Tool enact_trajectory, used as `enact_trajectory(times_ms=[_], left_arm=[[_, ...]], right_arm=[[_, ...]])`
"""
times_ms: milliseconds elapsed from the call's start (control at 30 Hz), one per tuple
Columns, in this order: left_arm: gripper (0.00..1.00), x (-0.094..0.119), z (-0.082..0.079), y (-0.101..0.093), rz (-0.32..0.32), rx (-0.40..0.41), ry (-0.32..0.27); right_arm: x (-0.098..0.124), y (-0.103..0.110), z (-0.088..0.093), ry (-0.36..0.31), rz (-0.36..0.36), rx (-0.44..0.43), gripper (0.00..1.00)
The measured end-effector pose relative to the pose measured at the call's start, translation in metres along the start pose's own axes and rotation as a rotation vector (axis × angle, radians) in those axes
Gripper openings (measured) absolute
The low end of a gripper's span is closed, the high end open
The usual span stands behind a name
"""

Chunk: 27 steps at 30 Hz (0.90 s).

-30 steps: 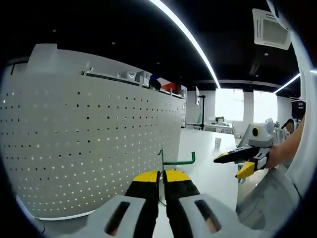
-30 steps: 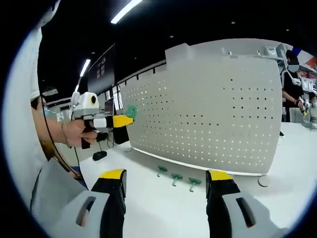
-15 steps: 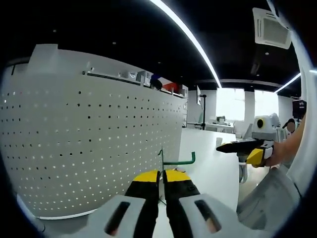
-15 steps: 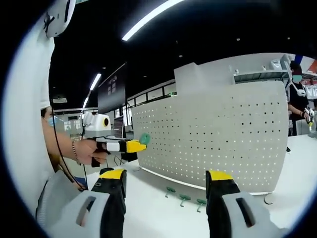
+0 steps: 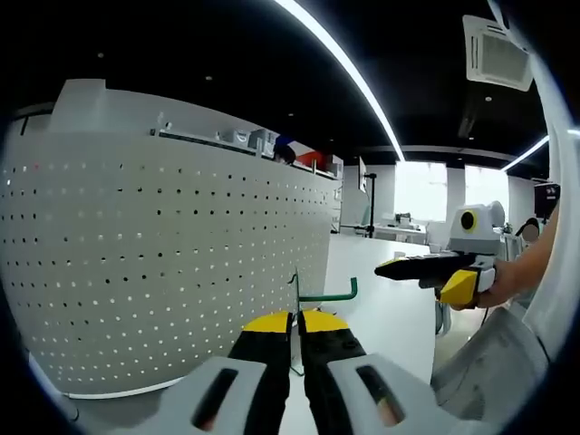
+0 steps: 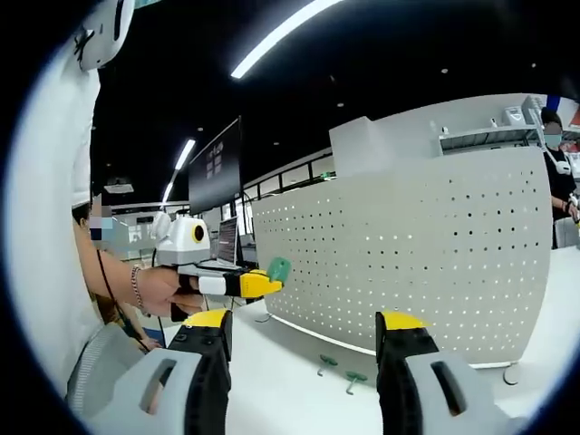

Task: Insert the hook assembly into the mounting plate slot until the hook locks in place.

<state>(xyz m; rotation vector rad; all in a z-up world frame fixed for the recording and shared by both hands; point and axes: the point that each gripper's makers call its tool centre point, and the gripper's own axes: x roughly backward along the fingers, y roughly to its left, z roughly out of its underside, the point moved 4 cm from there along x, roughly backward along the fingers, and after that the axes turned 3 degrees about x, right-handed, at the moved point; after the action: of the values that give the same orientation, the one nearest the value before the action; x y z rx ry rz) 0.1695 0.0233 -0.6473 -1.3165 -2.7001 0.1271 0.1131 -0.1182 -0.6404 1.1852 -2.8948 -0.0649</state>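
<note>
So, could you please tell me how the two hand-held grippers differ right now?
The left hand-held gripper is shut on a green hook, while the right hand-held gripper is open and holds nothing. The left one points at the white pegboard from close by; the right one views it across the table. Both have yellow-tipped black jaws.

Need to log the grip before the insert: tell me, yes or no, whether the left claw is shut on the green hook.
Yes: in the left gripper view the left claw has its yellow tips pressed together around the green hook.

Green hook (image 5: 319,295) in closed left tongs (image 5: 296,319), beside pegboard (image 5: 163,263).
</note>
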Motion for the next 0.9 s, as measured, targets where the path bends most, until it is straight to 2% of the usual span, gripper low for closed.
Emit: enact_trajectory(times_ms=[533, 900], left_arm=[[0.02, 0.002, -0.001, -0.005, -0.005, 0.008, -0.01], [0.02, 0.002, -0.002, -0.006, -0.005, 0.007, -0.016]], right_arm=[[-0.037, 0.012, -0.007, -0.027, -0.073, -0.032, 0.59], [-0.062, 0.021, -0.016, -0.054, -0.118, -0.066, 0.51]])
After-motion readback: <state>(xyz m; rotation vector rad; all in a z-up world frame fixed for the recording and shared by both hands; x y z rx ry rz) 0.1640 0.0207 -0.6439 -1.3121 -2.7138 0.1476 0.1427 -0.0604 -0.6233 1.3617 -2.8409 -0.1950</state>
